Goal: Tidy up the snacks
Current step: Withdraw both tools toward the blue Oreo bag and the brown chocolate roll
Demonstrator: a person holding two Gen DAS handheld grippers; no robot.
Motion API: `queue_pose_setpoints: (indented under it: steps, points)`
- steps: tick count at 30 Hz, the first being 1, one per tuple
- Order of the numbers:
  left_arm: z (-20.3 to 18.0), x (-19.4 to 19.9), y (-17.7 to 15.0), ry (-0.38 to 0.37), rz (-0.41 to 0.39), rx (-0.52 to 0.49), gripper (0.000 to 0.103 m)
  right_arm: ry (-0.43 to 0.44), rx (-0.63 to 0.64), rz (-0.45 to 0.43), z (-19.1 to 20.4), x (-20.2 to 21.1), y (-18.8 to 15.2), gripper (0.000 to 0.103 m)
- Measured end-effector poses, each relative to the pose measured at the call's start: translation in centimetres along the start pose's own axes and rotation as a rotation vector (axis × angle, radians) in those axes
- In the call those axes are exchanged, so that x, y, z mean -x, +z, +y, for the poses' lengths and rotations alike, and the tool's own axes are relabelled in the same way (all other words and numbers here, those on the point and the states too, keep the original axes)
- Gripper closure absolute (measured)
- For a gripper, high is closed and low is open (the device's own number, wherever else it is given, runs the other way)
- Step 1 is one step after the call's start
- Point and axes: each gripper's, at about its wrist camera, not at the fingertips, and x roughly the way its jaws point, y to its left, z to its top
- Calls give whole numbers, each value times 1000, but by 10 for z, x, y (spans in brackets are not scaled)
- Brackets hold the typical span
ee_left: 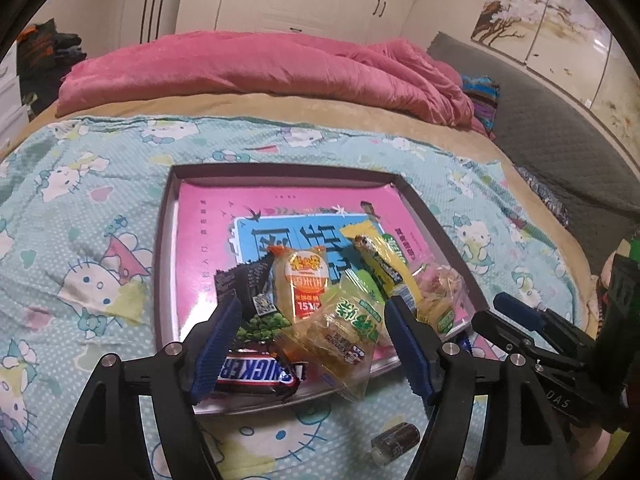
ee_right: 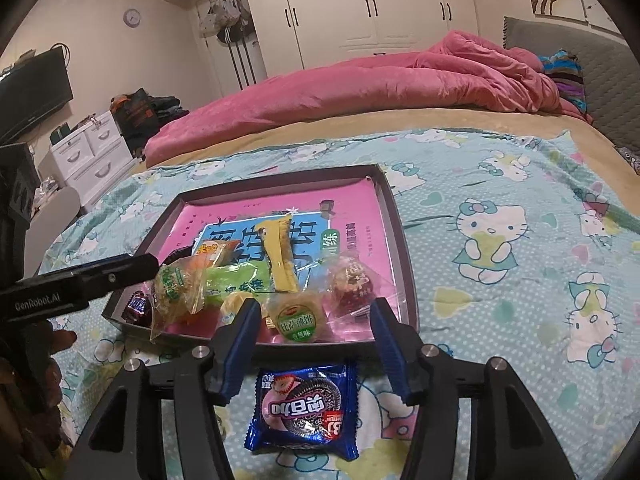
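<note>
A shallow grey tray (ee_left: 168, 240) with a pink printed bottom lies on the bed and holds several wrapped snacks. My left gripper (ee_left: 312, 308) is open over the tray's near edge, around a green-and-clear cake packet (ee_left: 344, 340) that hangs over the rim; a Snickers bar (ee_left: 256, 376) lies by its left finger. My right gripper (ee_right: 314, 312) is open and empty at the tray (ee_right: 396, 232) front edge. A blue Oreo packet (ee_right: 304, 408) lies on the blanket just below it. A small dark wrapped candy (ee_left: 396, 440) lies outside the tray.
The Hello Kitty blanket (ee_right: 500, 240) covers the bed around the tray. A pink duvet (ee_right: 360, 84) is heaped at the back. A grey headboard (ee_left: 540, 132) stands at the right. White drawers (ee_right: 92, 152) stand left of the bed.
</note>
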Motion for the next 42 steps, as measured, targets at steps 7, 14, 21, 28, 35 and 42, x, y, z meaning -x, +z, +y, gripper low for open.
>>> queue_pose_setpoints:
  steps: [7, 14, 21, 28, 35, 42]
  points:
    - [4, 10, 1, 3, -24, 13, 25, -8, -1, -12, 0, 4, 1, 39]
    - [-1, 14, -5, 0, -8, -11, 24, -12, -3, -21, 0, 7, 1, 36]
    - [-7, -5, -19, 62, 67, -81, 24, -9, -13, -25, -1, 11, 1, 36]
    - [2, -15, -19, 119, 64, -63, 23, -6, -27, -23, -5, 14, -1, 36]
    - [11, -13, -14, 138, 43, -34, 23, -7, -31, -20, -5, 13, -2, 36]
    - [17, -2, -10, 115, 23, 5, 23, -5, -18, -21, -2, 13, -2, 36]
